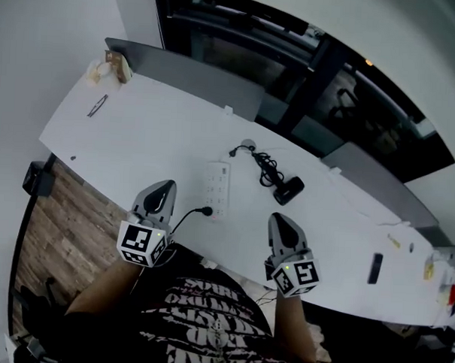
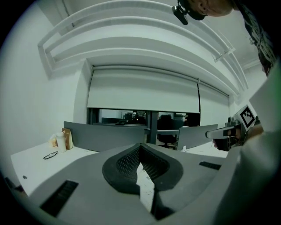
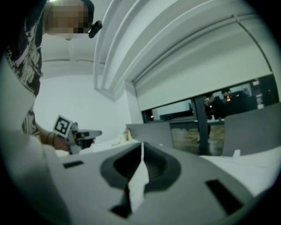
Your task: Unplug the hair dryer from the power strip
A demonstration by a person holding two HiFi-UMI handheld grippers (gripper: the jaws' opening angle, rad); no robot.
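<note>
A long white table (image 1: 154, 129) runs from far left to near right, with grey partition panels (image 1: 194, 74) along its far edge. Near the middle lies a white oblong power strip (image 1: 218, 186), its length pointing away from the person. Just right of it lies the black hair dryer (image 1: 288, 190). Its black coiled cord (image 1: 266, 165) is bunched on the table beyond it, and the cord's free end lies off the strip's far end, apart from it. A small black plug on a thin lead (image 1: 206, 211) sits at the strip's near end; I cannot tell whether it is seated in a socket.

The left gripper (image 1: 165, 188) hovers near the strip's left side with its jaws closed together and nothing between them. The right gripper (image 1: 278, 219) hangs nearer the person, on the near side of the hair dryer, with its jaws also pressed together and empty. Neither touches the strip or the dryer.

At the table's far left lie a pair of dark-framed glasses (image 1: 97, 105), and a brown paper packet (image 1: 116, 65) stands against the partition. A slim black bar-shaped object (image 1: 375, 268) lies toward the right end.
</note>
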